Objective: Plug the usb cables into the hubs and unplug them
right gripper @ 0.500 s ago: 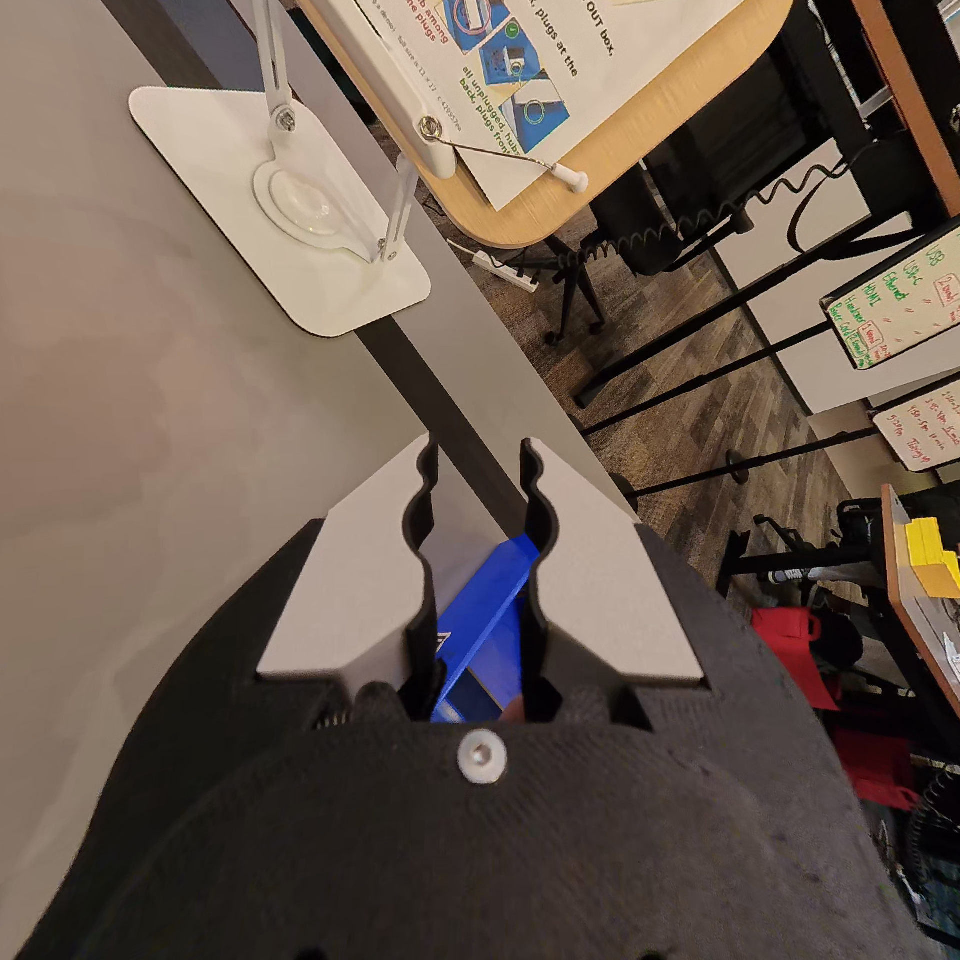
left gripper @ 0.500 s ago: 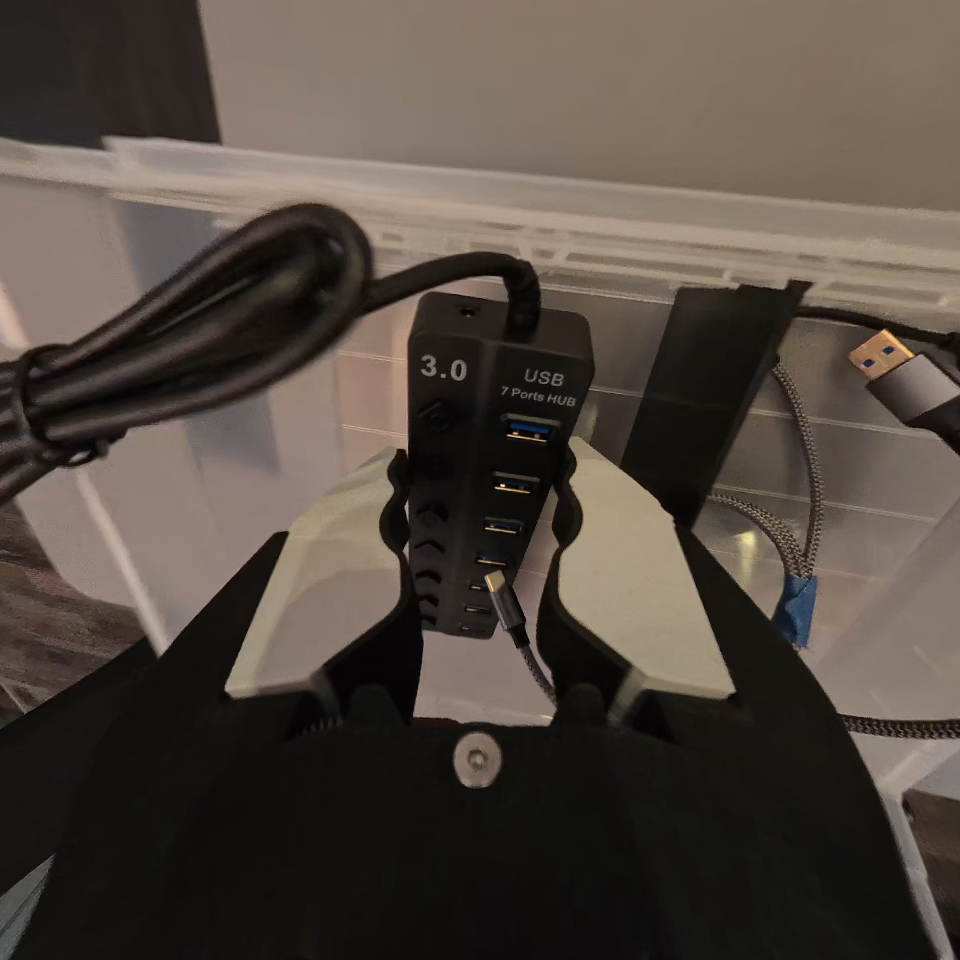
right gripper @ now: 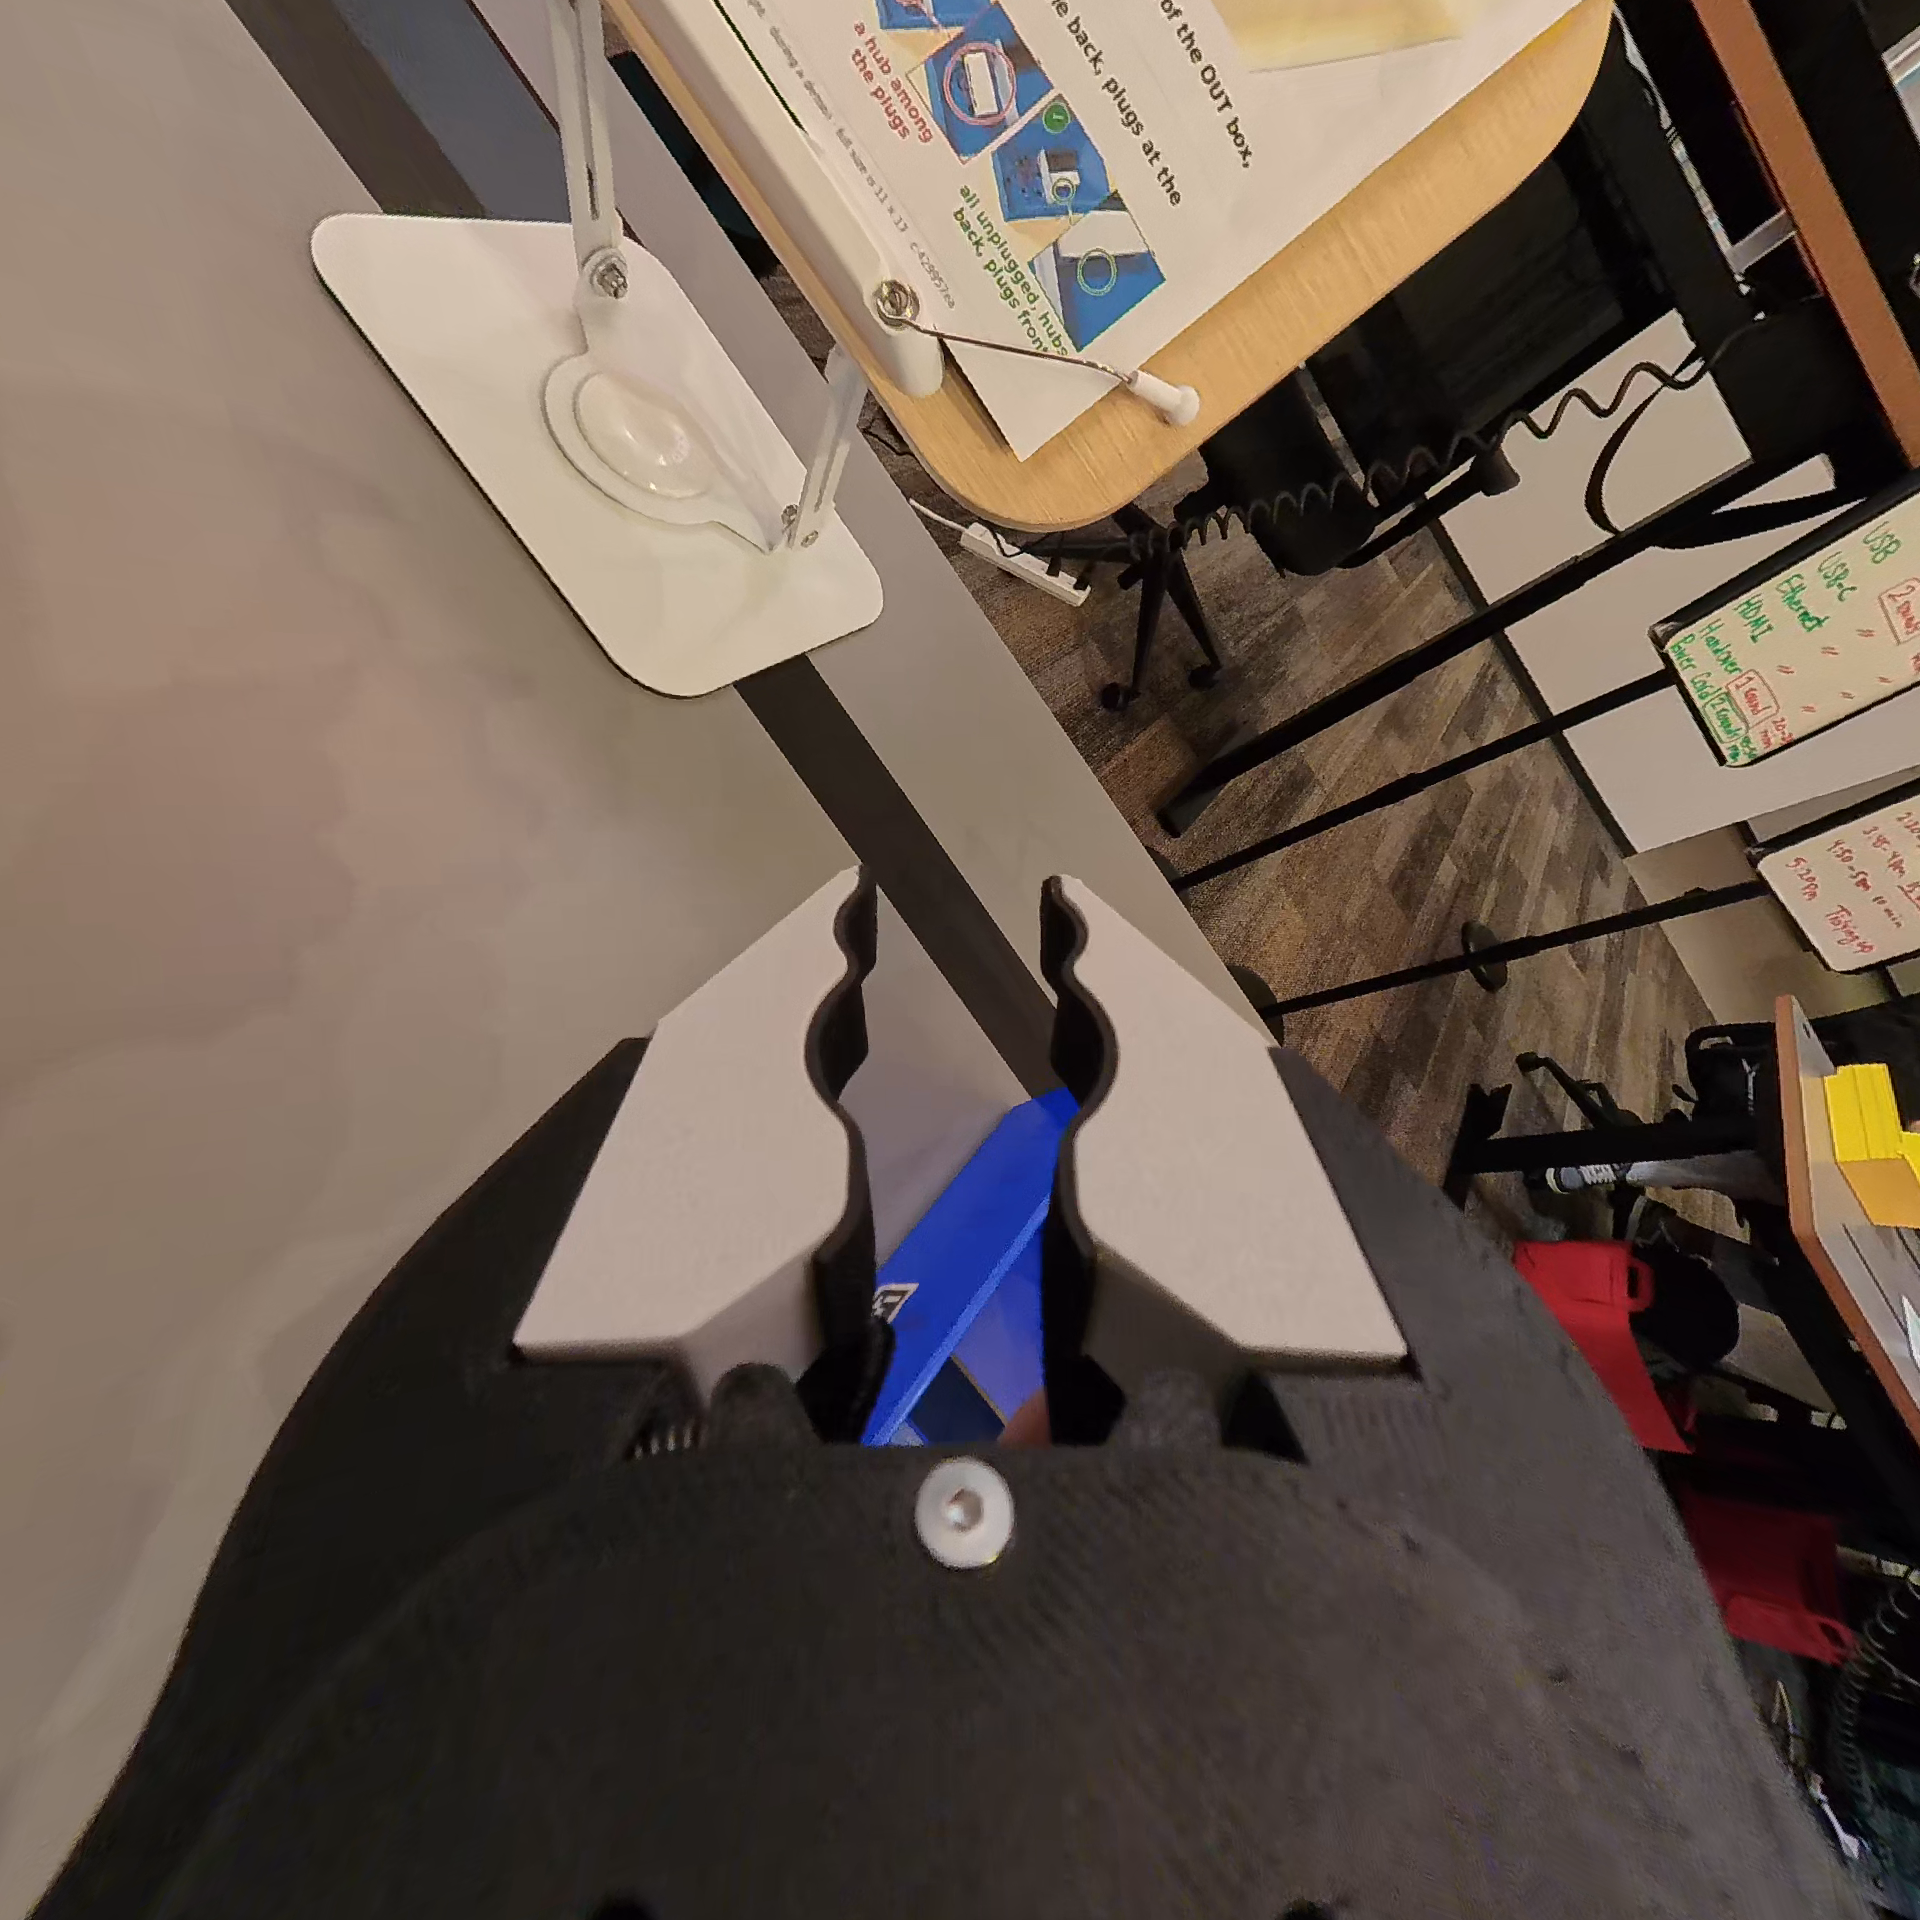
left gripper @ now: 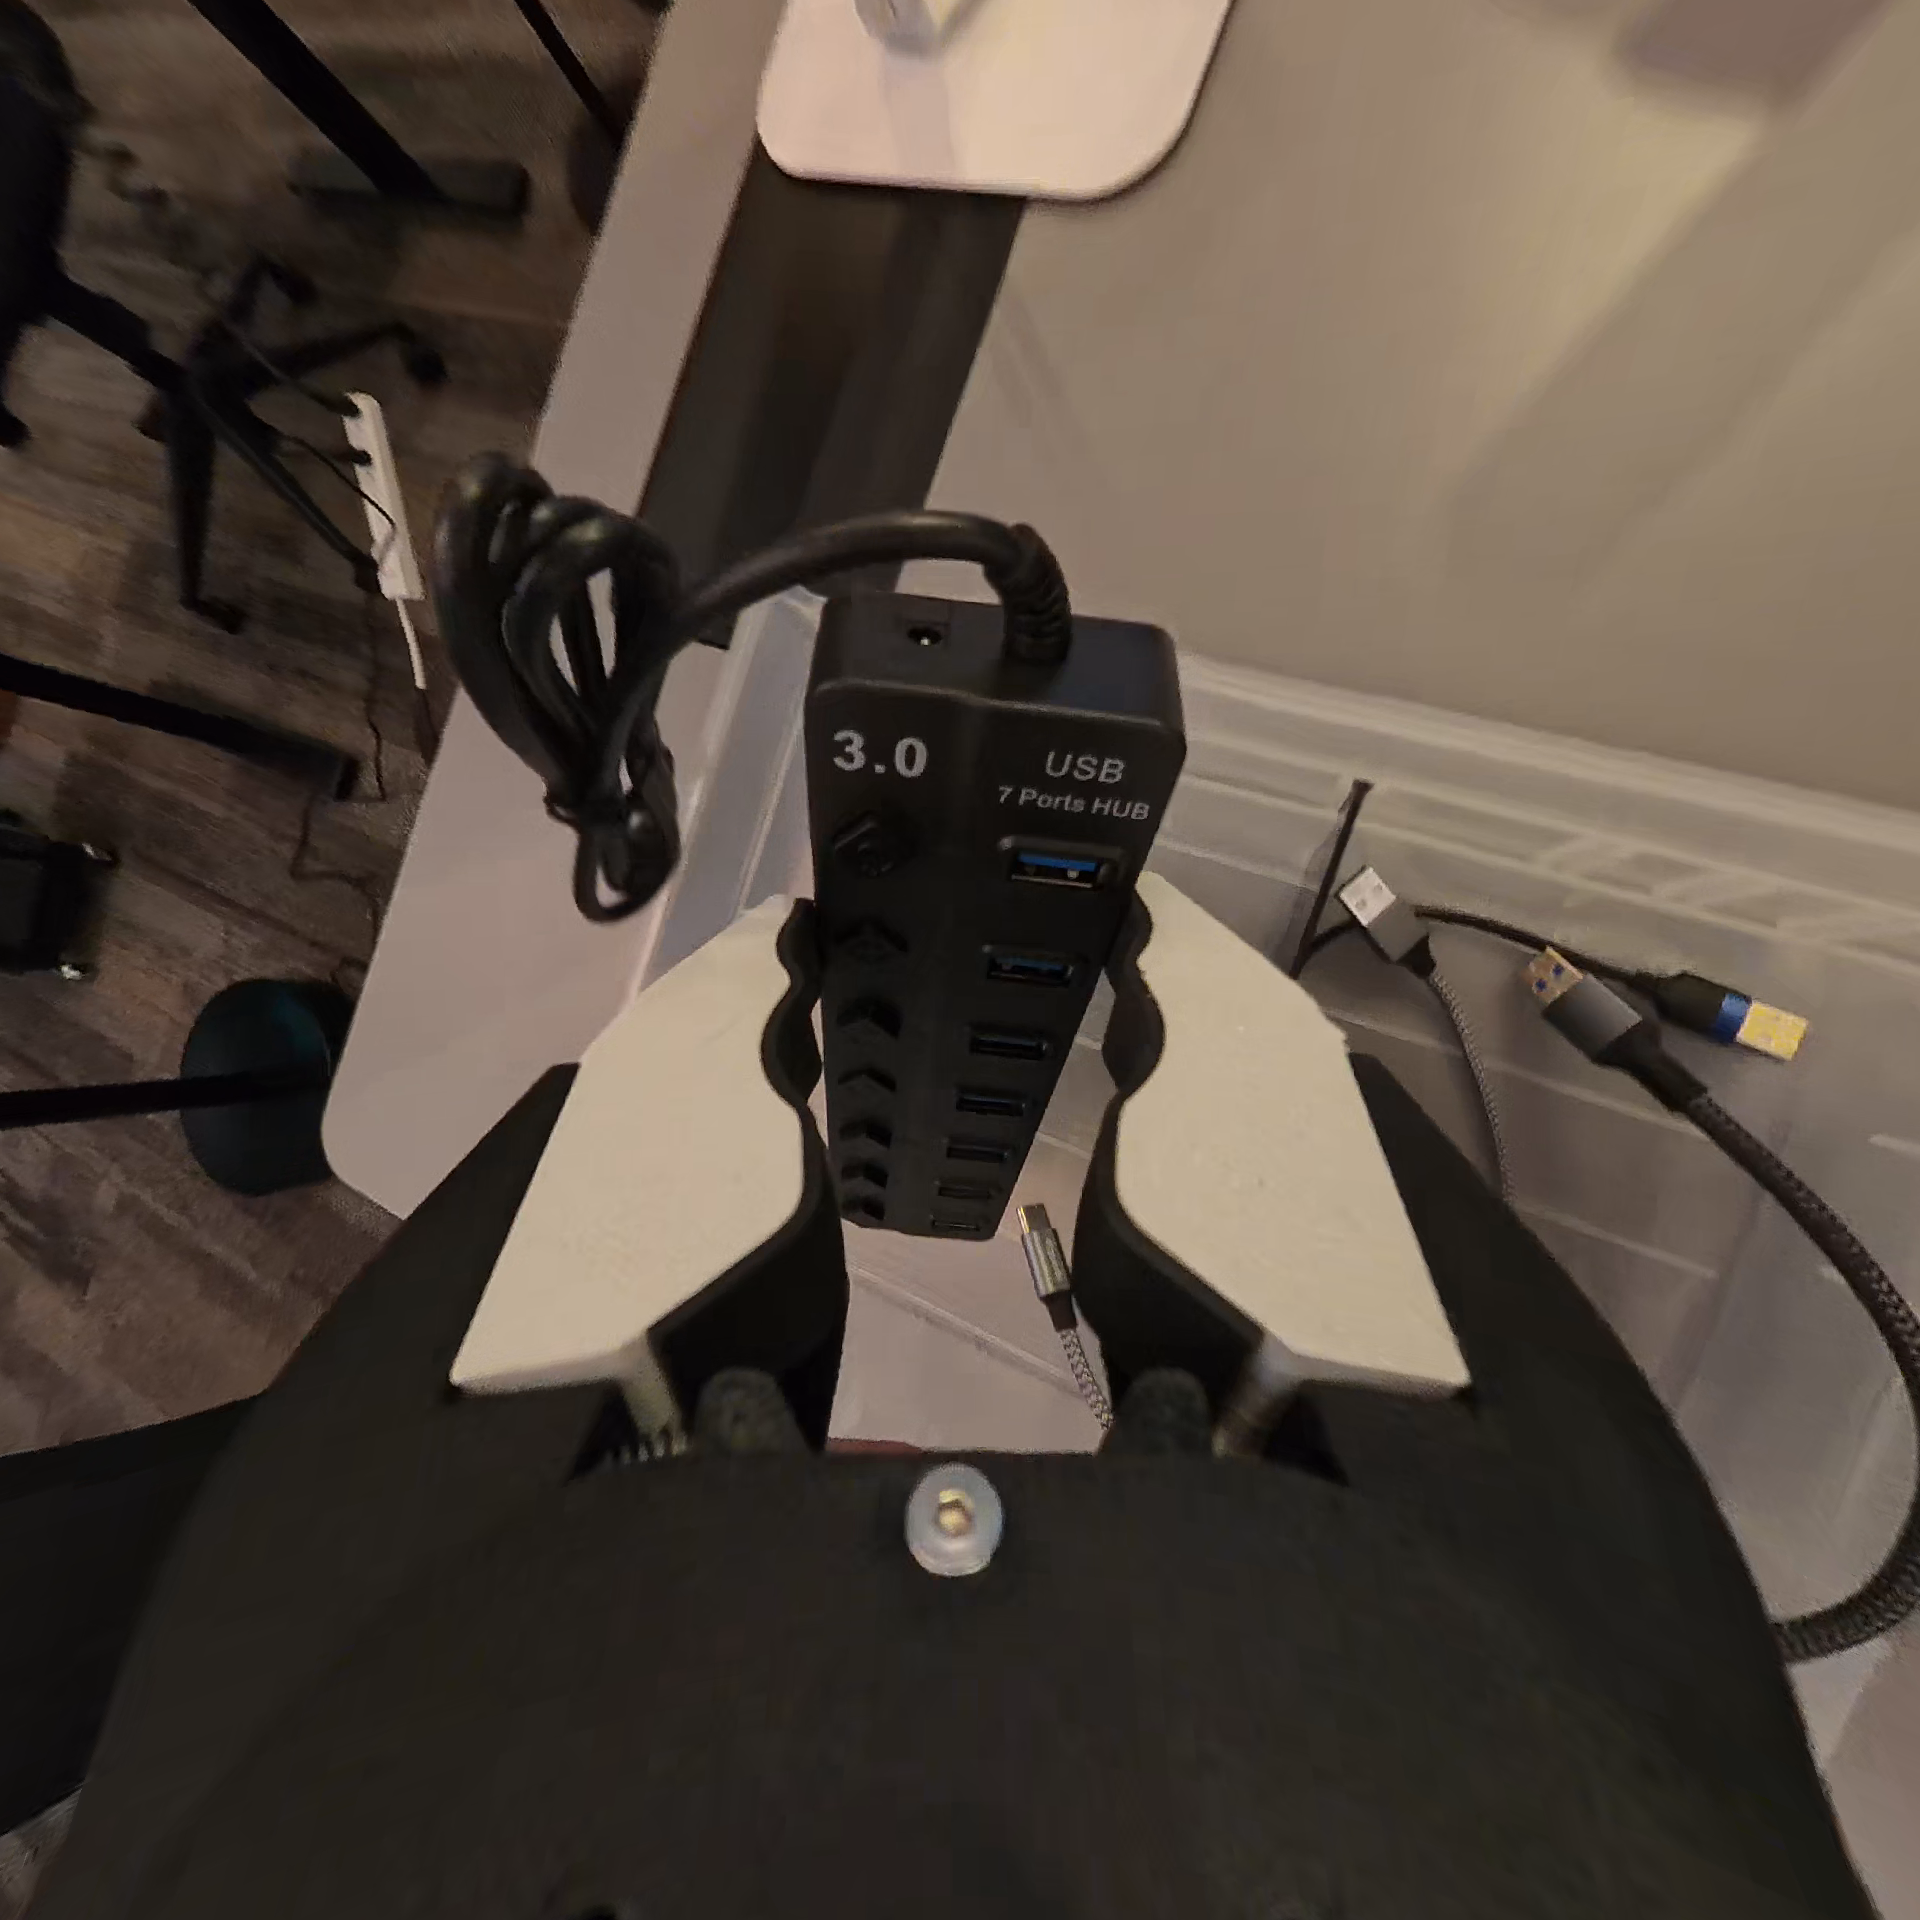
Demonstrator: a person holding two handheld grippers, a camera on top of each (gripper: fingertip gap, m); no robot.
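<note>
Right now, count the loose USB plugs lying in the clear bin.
4: a silver plug at the back, a grey one beside a gold-tipped one, a small plug behind the held hub. More may be hidden.

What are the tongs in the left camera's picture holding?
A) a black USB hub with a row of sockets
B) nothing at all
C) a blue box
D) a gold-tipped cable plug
A: the left tongs are closed on the sides of the black USB hub, lifted above the clear plastic bin, with the hub's bundled black cord hanging off to the side.
</note>
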